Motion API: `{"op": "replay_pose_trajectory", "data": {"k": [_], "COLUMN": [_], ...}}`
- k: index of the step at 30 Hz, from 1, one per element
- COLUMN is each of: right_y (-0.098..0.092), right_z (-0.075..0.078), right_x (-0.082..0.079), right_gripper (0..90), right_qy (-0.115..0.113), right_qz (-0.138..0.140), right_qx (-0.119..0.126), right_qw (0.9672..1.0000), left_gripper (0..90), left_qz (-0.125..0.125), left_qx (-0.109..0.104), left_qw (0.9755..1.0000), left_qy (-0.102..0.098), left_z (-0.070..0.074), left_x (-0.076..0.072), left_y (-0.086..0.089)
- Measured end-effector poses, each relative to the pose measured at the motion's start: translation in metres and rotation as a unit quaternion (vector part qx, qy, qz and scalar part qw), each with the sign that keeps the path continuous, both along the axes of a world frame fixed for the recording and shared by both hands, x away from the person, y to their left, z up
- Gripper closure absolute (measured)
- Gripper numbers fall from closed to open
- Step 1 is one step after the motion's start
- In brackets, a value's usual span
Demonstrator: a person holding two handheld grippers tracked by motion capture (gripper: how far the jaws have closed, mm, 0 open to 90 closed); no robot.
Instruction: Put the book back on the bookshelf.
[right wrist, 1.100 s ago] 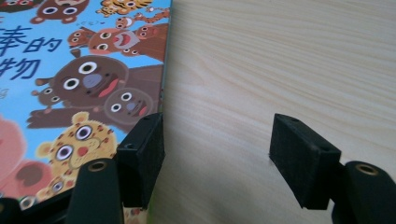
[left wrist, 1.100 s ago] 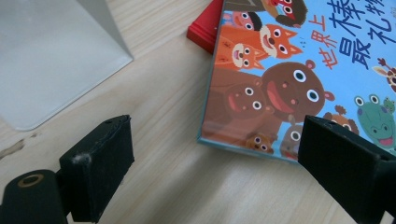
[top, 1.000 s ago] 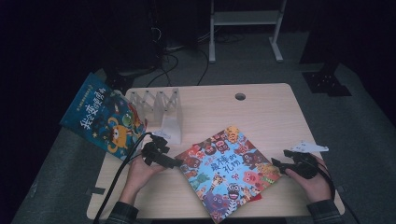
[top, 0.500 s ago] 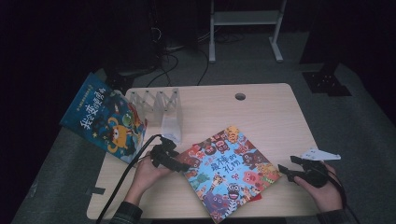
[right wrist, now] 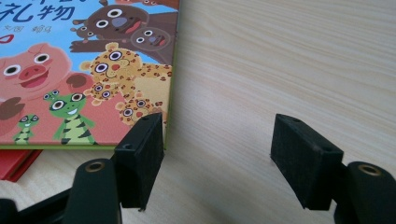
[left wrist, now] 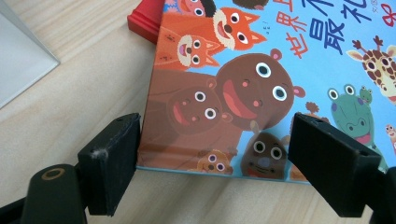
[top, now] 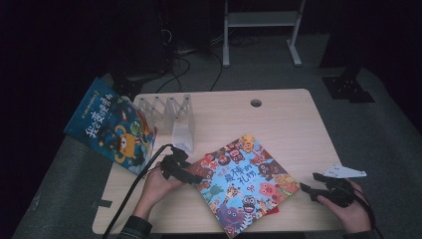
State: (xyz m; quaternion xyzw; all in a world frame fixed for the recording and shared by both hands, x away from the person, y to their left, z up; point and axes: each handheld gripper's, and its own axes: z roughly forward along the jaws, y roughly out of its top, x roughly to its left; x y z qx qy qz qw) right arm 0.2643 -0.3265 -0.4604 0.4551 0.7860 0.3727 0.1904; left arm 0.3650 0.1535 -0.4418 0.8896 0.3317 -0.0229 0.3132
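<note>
The animal picture book lies flat near the front of the tabletop, over a red book peeking out beneath; nothing is lifted yet. The left tongs have just narrowed a little yet stand wide at its left corner, pads not pressing; the right tongs hang wide, just right of its right edge. Gripping and carrying toward the clear rack, far left, seems left to do.
</note>
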Motion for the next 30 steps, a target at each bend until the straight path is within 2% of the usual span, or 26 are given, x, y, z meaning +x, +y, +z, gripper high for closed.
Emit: {"op": "replay_pose_trajectory", "data": {"k": [14,30], "right_y": [-0.002,0.001], "right_z": [-0.002,-0.004], "right_x": [0.011,0.041], "right_gripper": [33.4,36.0], "right_qy": [0.003,-0.001], "right_qz": [-0.001,-0.013], "right_qx": [0.005,0.011], "right_qw": [1.0000,0.9999], "left_gripper": [16.8,16.6], "left_qz": [-0.008,-0.025], "left_qx": [0.000,0.012], "left_qw": [0.9999,0.9994], "left_qy": [0.010,0.019], "left_z": [0.000,0.002], "left_x": [-0.003,-0.017], "left_y": [0.000,-0.002]}}
